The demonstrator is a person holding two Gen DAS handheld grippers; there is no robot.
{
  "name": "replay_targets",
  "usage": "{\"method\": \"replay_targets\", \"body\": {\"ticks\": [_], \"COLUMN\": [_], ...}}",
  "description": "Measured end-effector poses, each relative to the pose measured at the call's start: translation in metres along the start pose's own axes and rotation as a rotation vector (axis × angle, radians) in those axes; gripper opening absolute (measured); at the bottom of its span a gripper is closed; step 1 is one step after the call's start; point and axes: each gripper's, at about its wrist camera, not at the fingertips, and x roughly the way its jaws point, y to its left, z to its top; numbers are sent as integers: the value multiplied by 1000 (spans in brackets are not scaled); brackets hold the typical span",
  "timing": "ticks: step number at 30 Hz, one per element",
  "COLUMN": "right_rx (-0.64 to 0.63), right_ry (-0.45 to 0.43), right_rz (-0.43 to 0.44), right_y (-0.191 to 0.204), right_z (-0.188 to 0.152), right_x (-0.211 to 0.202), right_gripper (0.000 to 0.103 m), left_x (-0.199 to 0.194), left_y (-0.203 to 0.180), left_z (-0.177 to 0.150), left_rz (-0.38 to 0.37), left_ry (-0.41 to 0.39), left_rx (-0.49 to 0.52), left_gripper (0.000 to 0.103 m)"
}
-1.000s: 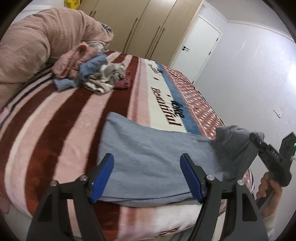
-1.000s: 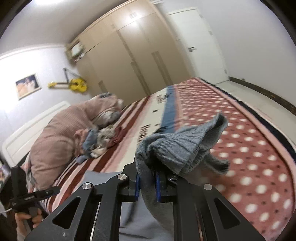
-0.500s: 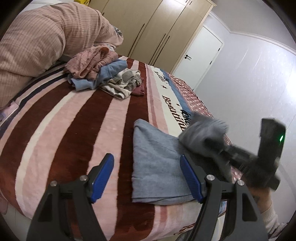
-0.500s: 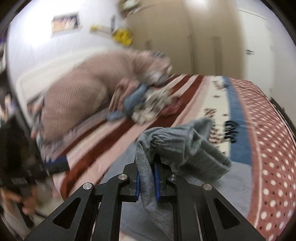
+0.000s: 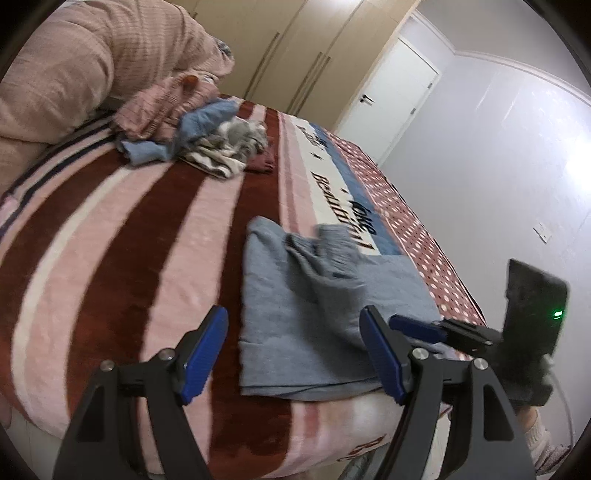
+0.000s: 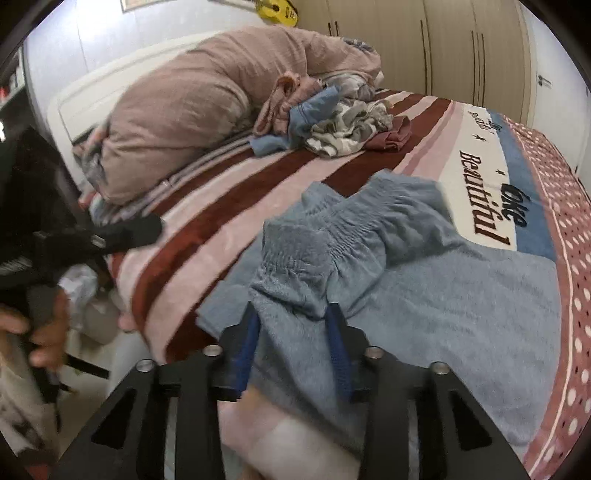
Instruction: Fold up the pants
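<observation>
The right gripper [image 6: 293, 332] is partly open around the grey pants [image 6: 424, 295] waistband; the left gripper [image 5: 295, 350] stands wide open, holding nothing, above the striped blanket [image 5: 129, 240].

Striped blanket [image 5: 110, 236] covering the bed, printed "Beautiful" lettering [image 6: 484, 195] showing. Pile of crumpled clothes [image 6: 332, 122] sitting beside a pink duvet [image 6: 192, 107]. Yellow guitar [image 6: 275, 9] hanging above. White door [image 5: 391, 92] standing beside beige wardrobes [image 5: 295, 48].
</observation>
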Motion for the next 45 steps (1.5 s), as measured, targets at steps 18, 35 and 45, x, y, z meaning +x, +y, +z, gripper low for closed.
{"method": "replay_targets", "body": {"ticks": [18, 35, 45], "right_rx": [316, 343, 400], "right_ry": [-143, -129, -55], "right_rz": [-185, -157, -187], "right_y": [-124, -127, -136], "right_z": [-61, -49, -68], "right_x": [-107, -85, -58], "right_gripper": [39, 39, 60], "left_x": [101, 62, 80], "left_y": [-34, 3, 25], "left_z": [7, 7, 0], "left_rz": [-40, 62, 135], "left_ry": [109, 5, 112], "left_rx": [-87, -91, -63], "left_gripper": [53, 17, 66]}}
